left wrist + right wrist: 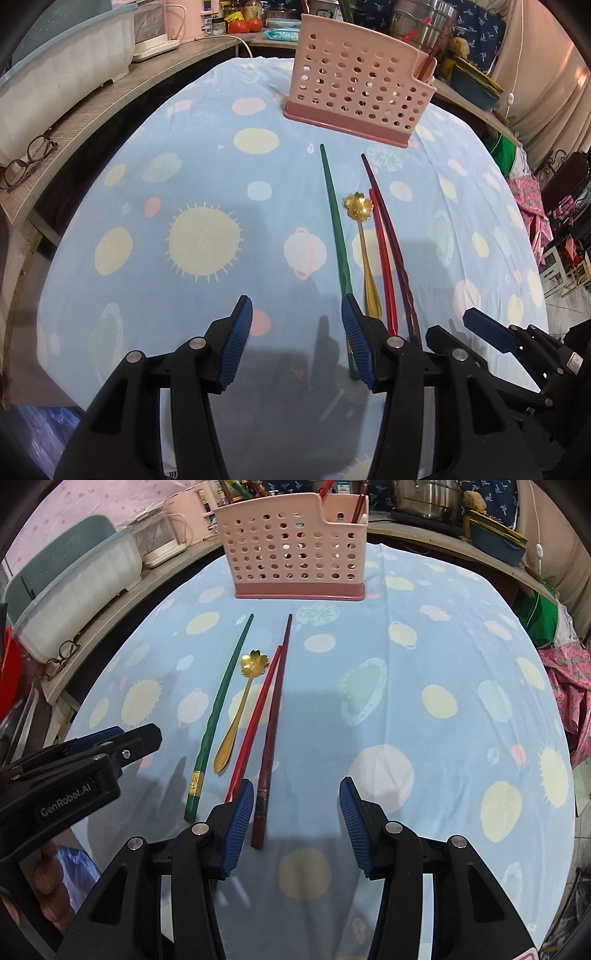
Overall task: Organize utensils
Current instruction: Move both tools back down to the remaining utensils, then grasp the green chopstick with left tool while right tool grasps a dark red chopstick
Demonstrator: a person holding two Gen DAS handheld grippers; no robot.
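A green chopstick [334,225] [221,698], a gold flower-bowl spoon [364,236] [240,701], a red chopstick [383,258] [255,720] and a dark maroon chopstick [391,240] [275,709] lie side by side on the blue tablecloth [184,177] [424,657]. A pink perforated utensil holder [354,88] [295,550] stands behind them with a few utensils in its low compartment. My left gripper [297,314] is open and empty, near the green chopstick's handle. My right gripper [297,794] is open and empty, its left finger beside the maroon chopstick's handle.
A shelf along the left holds a white-and-blue bin [62,85] [77,590], eyeglasses [29,158] [64,653] and a pink appliance [181,18]. Steel pots [424,22] [424,494] and clutter stand behind the table. Pink cloth [565,686] hangs at the right.
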